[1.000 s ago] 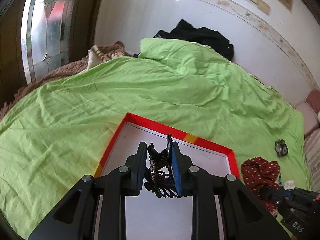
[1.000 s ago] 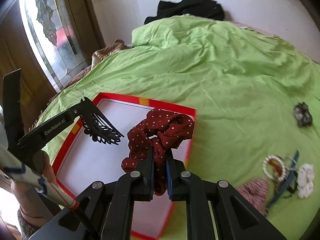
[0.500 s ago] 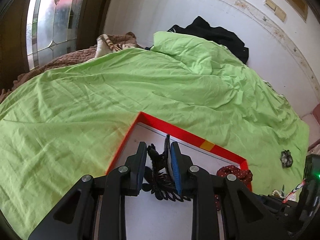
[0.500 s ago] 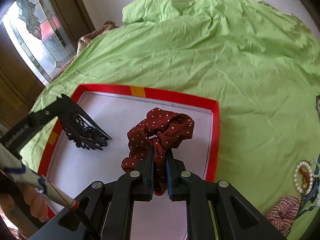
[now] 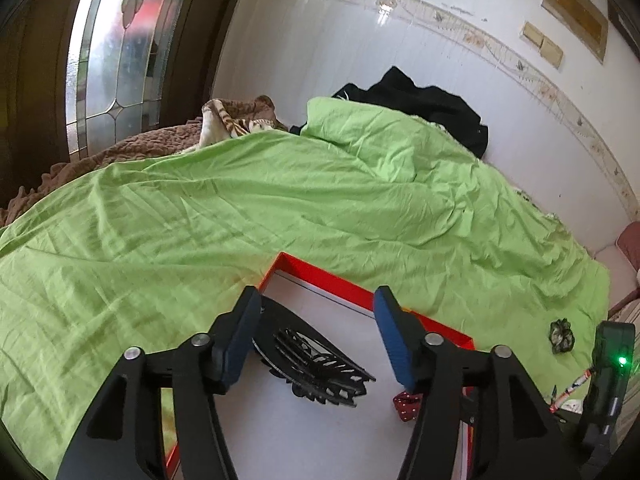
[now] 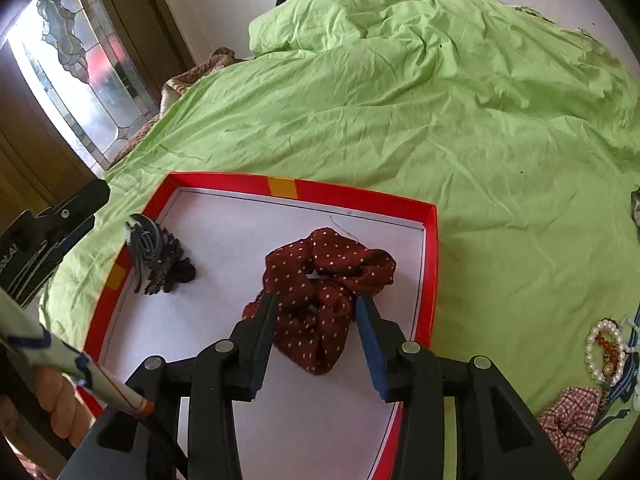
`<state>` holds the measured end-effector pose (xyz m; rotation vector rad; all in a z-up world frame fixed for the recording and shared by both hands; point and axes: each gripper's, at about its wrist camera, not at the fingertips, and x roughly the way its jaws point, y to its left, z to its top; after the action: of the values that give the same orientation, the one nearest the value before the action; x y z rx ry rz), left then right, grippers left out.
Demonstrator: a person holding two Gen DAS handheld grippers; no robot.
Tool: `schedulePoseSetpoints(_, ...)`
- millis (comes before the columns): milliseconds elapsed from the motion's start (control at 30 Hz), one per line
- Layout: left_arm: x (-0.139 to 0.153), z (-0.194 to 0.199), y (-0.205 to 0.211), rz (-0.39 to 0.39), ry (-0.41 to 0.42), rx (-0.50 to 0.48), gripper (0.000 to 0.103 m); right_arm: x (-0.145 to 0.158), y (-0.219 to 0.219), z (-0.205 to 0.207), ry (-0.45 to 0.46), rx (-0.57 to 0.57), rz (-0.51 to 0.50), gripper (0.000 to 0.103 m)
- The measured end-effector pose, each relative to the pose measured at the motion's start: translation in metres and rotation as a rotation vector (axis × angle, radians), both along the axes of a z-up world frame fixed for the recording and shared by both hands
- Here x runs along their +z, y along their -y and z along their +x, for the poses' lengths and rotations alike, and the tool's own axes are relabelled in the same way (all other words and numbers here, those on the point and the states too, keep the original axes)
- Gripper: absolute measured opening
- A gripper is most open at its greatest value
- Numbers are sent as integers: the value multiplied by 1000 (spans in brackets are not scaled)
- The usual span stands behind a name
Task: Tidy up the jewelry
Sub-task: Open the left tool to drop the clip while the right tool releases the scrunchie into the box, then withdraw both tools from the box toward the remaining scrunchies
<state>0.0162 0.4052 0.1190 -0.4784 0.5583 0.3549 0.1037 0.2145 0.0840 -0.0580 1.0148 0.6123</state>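
— Jaws of the left gripper point(image 5: 316, 334) are opening now, and its blue pads do not press on anything. The black hair claw point(image 5: 316, 368) lies between the fingers, on the white floor of the red-rimmed tray point(image 6: 352, 194), near the tray's far left corner.

— And the right gripper point(image 6: 316, 330)?

— Its jaws are opening also. The dark red dotted scrunchie point(image 6: 324, 292) is between the two fingers, lying on the tray floor. Whether the fabric touches the pads I cannot tell, but it is not squeezed.

— Where are the two things to each other?

— Both inside the tray, clearly apart: the claw at the left side, the scrunchie nearer the right wall.

— What lies outside the tray?

— On the green bedsheet point(image 6: 400, 120), at the right, a pearl bracelet point(image 6: 604, 350) and a red checked scrunchie point(image 6: 568, 412). A dark small scrunchie point(image 5: 562, 334) is farther on the sheet.
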Motion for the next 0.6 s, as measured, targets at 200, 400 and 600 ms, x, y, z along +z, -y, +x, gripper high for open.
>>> schedulePoseSetpoints(200,1,-6,-1,-9,-6,15,59,10,15,-6,-50,-28,56,53)
schedulePoseSetpoints(400,3,-11,3,-10,-18,12,59,14,42,-5,-260,-102,250,59)
schedulePoseSetpoints(600,5,-19,5,-26,-25,9,59,12,86,-7,-500,-289,468,66)
